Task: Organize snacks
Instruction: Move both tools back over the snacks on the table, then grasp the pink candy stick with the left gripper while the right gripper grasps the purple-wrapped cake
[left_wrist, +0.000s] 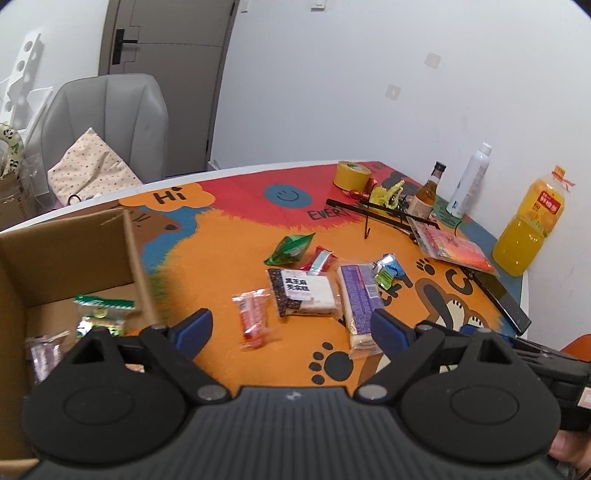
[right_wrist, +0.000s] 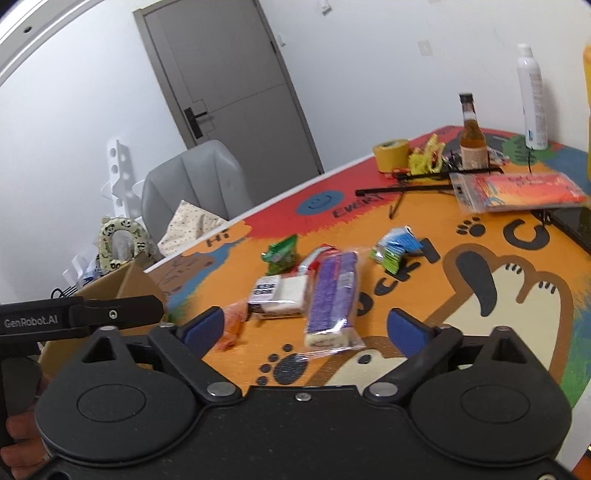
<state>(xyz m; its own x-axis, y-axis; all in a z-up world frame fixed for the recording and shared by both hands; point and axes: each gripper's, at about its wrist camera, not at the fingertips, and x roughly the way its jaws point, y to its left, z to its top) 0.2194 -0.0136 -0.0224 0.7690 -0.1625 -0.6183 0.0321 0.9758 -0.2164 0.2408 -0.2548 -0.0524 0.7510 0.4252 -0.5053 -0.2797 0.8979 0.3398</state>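
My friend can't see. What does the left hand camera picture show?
The open left gripper hovers, holding nothing, over a colourful cartoon table mat with wrapped snacks scattered on it, like an orange packet and a purple bar. A cardboard box on the left already holds a green-topped snack.

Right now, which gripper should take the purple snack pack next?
Probably right. The right gripper is open with the purple snack pack lying between its fingers. The left gripper, also open, is centred nearer the orange packet and the cardboard box.
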